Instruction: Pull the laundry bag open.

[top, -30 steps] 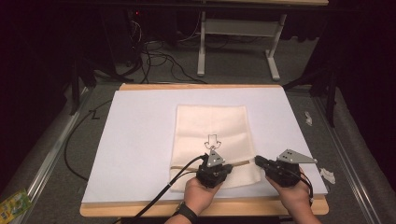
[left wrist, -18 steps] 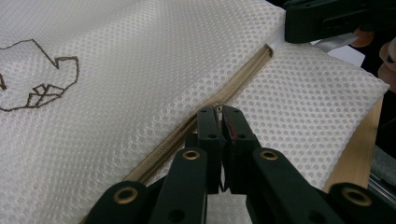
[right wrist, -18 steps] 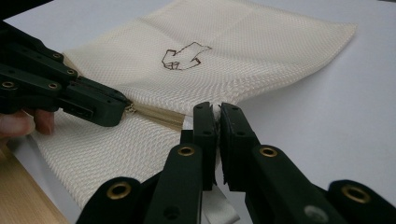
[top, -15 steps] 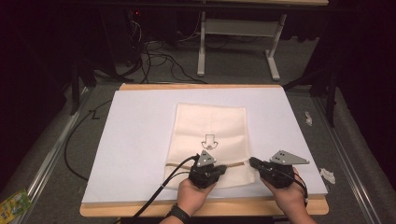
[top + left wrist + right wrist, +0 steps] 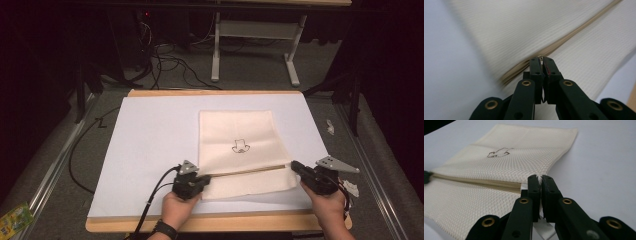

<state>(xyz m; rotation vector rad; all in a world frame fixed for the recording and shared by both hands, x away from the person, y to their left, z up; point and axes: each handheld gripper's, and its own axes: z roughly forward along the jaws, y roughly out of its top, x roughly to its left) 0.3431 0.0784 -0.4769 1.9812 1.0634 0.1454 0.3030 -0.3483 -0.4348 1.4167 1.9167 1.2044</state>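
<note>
Left gripper (image 5: 204,178) is clamped on the cream mesh bag (image 5: 240,130) at the left end of its tan fold line (image 5: 247,171); right gripper (image 5: 296,166) is pinched on the right end. Bag lies lower centre of frame on the white surface (image 5: 150,140). Both ends should be drawn evenly, tension kept level. The printed mark (image 5: 499,152) is seen in the right gripper view; in the left gripper view the pinch itself (image 5: 540,58) is resolved.

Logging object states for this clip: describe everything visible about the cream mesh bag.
The cream mesh bag is a flat rectangle of woven, net-like fabric lying on the white table cover. A small dark outline drawing sits near its middle. A tan zipper band crosses it near the person's side. The left gripper is shut on that band's left end and the right gripper is shut on the bag's right edge at the band.
</note>
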